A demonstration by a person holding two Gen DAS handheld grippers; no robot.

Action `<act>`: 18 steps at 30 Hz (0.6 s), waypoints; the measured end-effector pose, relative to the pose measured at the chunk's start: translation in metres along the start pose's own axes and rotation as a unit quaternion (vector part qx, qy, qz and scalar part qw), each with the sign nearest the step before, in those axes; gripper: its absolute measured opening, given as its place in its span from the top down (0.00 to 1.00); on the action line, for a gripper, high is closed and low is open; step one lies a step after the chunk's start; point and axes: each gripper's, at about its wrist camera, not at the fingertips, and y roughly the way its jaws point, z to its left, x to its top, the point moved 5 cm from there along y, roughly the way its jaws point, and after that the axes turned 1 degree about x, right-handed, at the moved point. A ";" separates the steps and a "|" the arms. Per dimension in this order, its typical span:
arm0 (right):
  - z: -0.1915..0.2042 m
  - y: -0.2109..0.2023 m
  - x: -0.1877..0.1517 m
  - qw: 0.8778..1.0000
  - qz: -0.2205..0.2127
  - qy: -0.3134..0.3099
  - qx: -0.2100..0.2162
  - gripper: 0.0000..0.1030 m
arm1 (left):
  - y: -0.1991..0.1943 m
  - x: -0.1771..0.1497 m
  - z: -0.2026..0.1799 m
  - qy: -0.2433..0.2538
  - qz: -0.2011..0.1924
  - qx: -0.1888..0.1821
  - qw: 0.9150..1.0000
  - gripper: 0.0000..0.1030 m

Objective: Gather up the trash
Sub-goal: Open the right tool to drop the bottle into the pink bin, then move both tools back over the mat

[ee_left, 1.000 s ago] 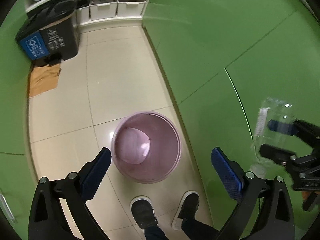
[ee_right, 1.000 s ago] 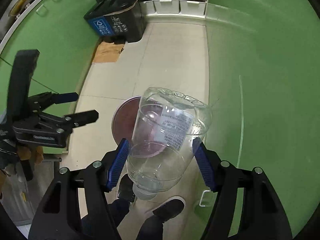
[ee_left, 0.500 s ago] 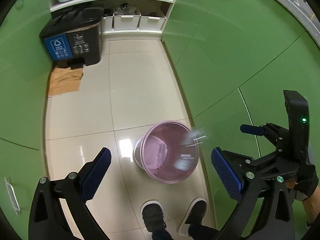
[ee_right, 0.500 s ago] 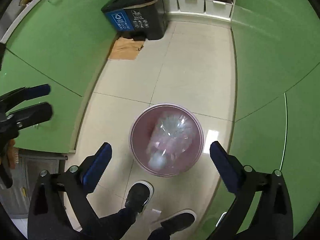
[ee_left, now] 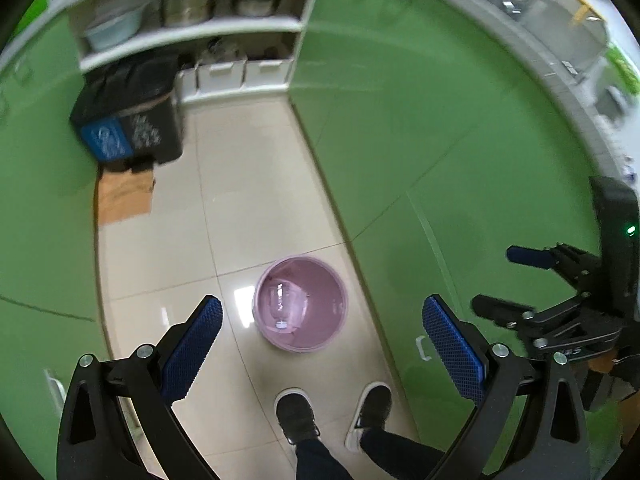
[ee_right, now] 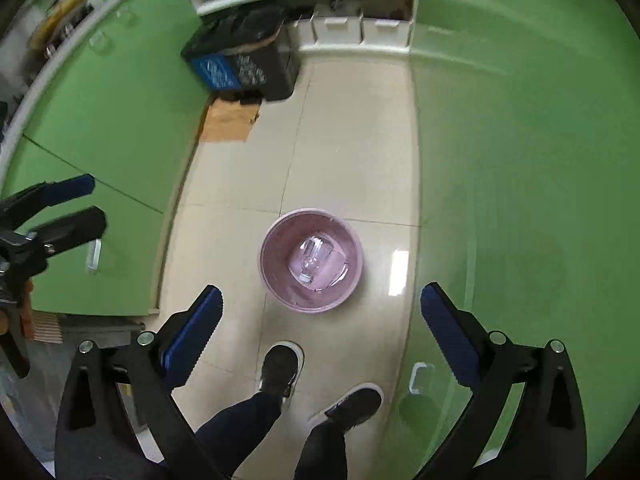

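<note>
A pink round bin stands on the tiled floor far below both grippers. A clear plastic bottle lies inside it, neck toward the near side in the right wrist view, within the bin's wall. My left gripper is open and empty, high above the bin. My right gripper is also open wide with nothing between its blue pads. Each gripper shows in the other's view: the right gripper at the right edge, the left gripper at the left edge.
Green cabinet fronts line both sides of the narrow floor. A black two-part waste bin with a blue label and flat cardboard sit at the far end, below shelves with white boxes. A person's dark shoes stand just before the pink bin.
The right gripper opened and let the bottle go; it dropped into the pink bin. Both grippers then rose, so the bin looks smaller and farther below.
</note>
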 end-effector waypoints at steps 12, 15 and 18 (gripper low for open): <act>-0.093 -0.270 -0.039 0.981 -0.108 0.143 -0.078 0.03 | -0.140 0.070 -0.168 0.143 -0.024 -0.049 0.988 0.07; -0.123 -0.308 -0.063 0.971 -0.125 0.175 -0.104 0.03 | -0.150 0.078 -0.216 0.179 -0.030 -0.068 0.981 0.07; -0.152 -0.335 -0.087 0.962 -0.137 0.204 -0.122 0.03 | -0.155 0.087 -0.261 0.210 -0.032 -0.084 0.973 0.07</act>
